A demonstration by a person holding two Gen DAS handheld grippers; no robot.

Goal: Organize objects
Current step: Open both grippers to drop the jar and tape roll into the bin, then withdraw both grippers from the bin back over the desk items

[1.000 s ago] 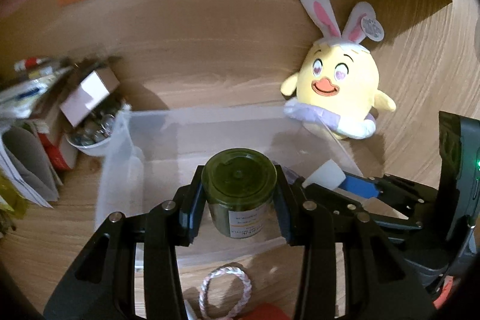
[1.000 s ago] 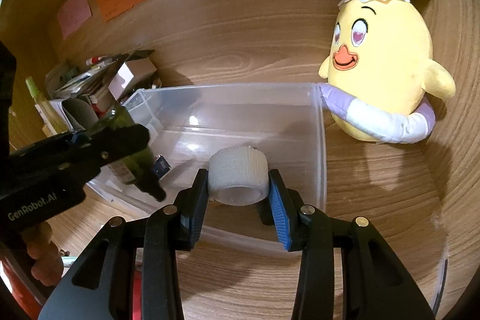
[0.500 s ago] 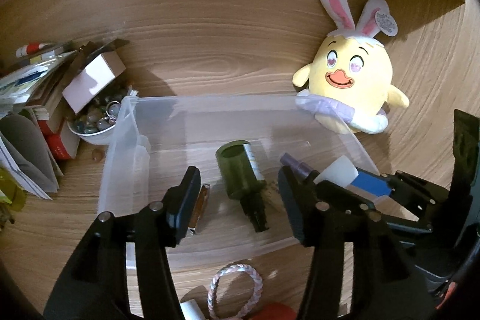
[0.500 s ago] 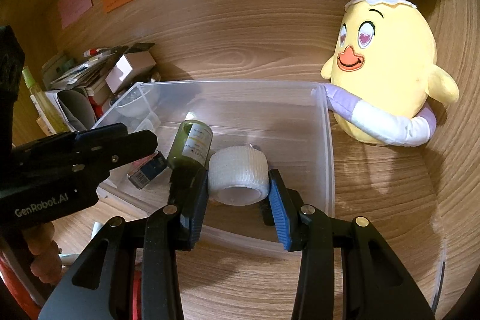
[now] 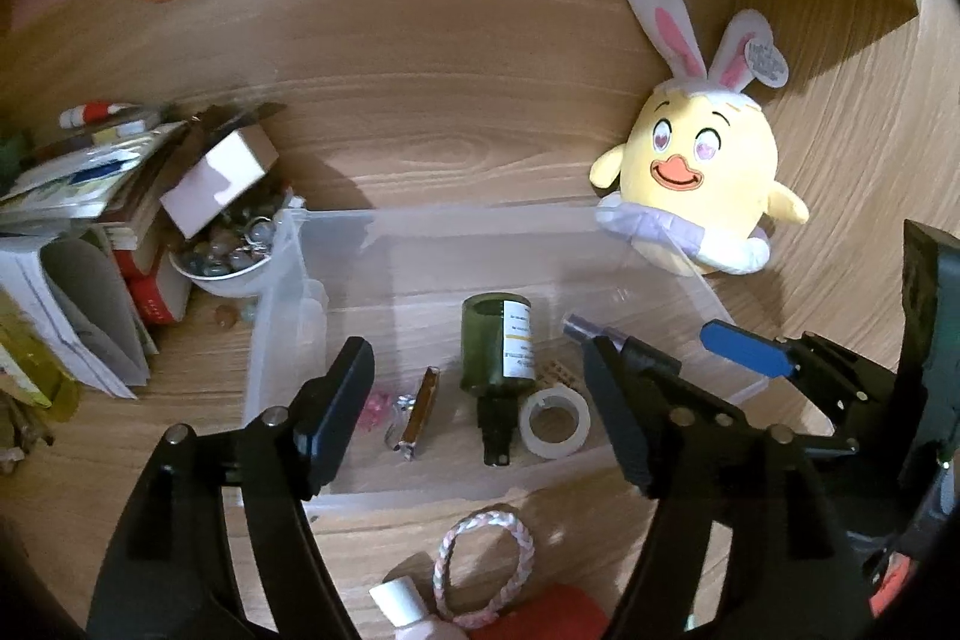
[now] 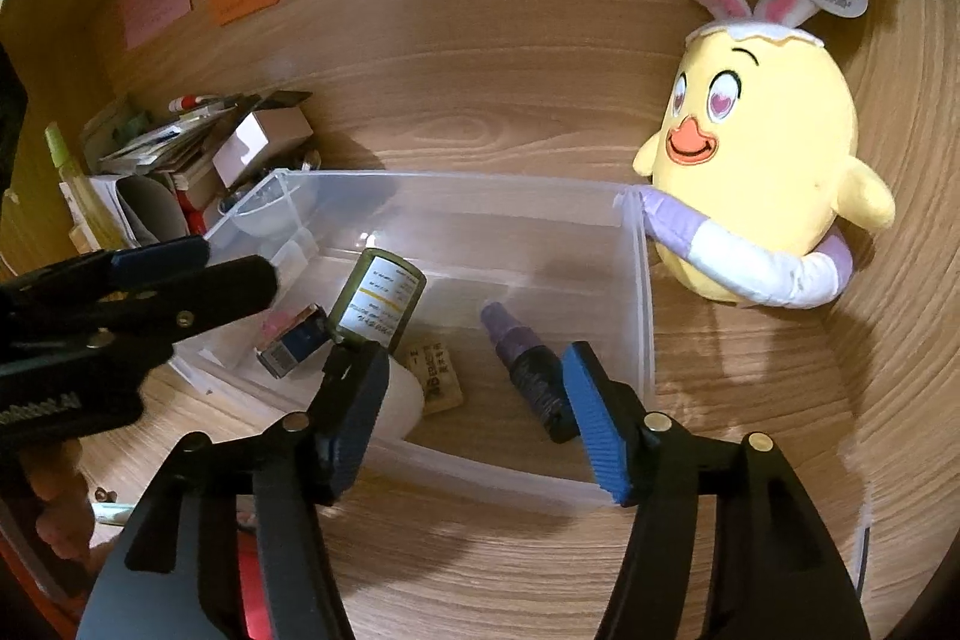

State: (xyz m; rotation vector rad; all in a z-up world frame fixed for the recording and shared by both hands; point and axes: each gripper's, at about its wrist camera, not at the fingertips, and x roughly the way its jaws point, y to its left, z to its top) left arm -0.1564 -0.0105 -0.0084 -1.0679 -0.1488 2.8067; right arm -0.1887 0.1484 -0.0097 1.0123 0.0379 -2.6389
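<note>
A clear plastic bin (image 5: 420, 226) (image 6: 636, 280) stands on the wooden desk. In it lie a green bottle (image 5: 497, 349) (image 6: 379, 301), a white tape roll (image 5: 555, 422) (image 6: 401, 400), a purple bottle (image 6: 523, 358), a small blue box (image 6: 294, 340) and a metal clip (image 5: 417, 412). My left gripper (image 5: 474, 412) is open and empty above the bin's near side. My right gripper (image 6: 474, 412) is open and empty over the bin's near right part.
A yellow bunny-eared plush (image 5: 690, 178) (image 6: 756, 172) leans at the bin's right. Books, papers and a bowl of beads (image 5: 228, 262) crowd the left. A braided ring (image 5: 483, 568), a small white-capped bottle (image 5: 402, 604) and a red object (image 5: 540, 616) lie before the bin.
My left gripper opened and dropped the green bottle into the bin, then drew back. My right gripper opened and let the white tape roll fall into the bin.
</note>
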